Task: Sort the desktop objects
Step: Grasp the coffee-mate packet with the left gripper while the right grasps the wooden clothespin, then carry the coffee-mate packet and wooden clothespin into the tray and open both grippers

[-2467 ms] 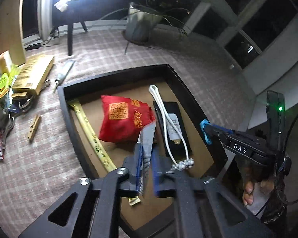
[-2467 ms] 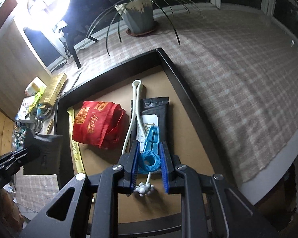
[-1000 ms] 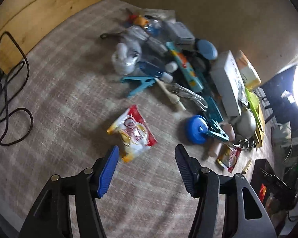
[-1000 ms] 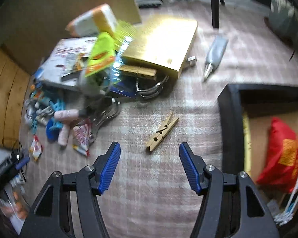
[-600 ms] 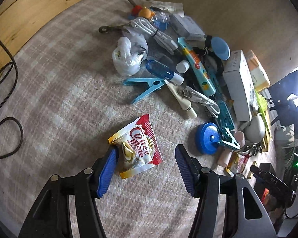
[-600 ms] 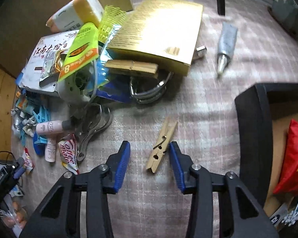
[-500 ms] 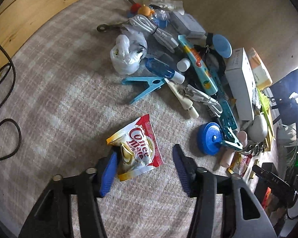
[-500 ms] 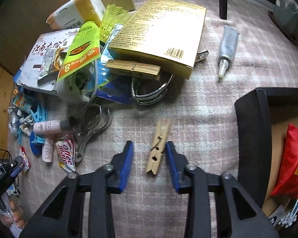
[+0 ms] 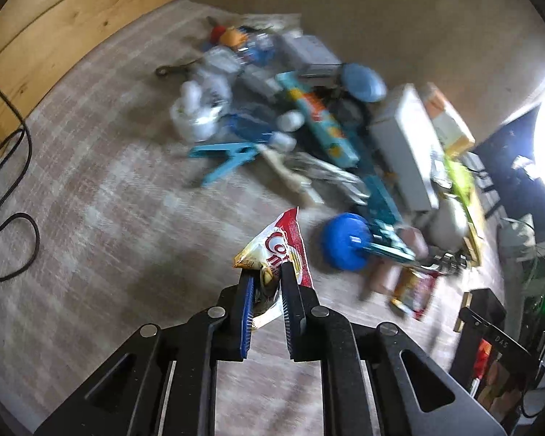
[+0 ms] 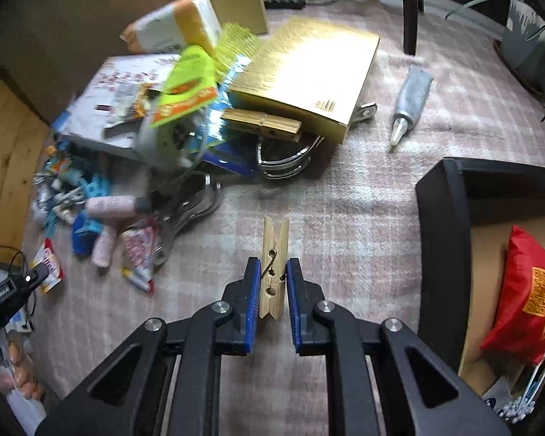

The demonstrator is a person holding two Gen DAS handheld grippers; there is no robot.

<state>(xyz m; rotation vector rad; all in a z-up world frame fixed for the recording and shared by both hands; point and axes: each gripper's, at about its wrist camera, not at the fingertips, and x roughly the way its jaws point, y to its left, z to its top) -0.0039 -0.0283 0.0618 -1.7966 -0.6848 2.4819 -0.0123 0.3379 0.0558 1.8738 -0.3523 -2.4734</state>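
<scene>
My left gripper (image 9: 266,292) has its jaws closing on the coffee sachet (image 9: 278,254), the packet's near end pinched between the blue pads. My right gripper (image 10: 273,292) has its jaws closing on the wooden clothespin (image 10: 273,272), which stands lengthwise between the pads and looks gripped on both flanks.

By my reckoning the sorting is partly done: the black tray (image 10: 439,218), off to the right of my right jaws, already holds a red pouch (image 10: 527,290) and a white cable at its edge. These two picks are not yet lifted clear, and most of the work remains.

Ahead of my left jaws lies a blurred heap: a light blue clip (image 9: 223,156), a blue round disc (image 9: 345,241), a white box (image 9: 405,145). Ahead of my right jaws sit a gold box (image 10: 309,69), metal pliers (image 10: 189,214) and a grey tube (image 10: 410,101) on the checked bench (image 10: 345,196). Nothing lies between the clothespin and the tray; its raised rim must be cleared.
</scene>
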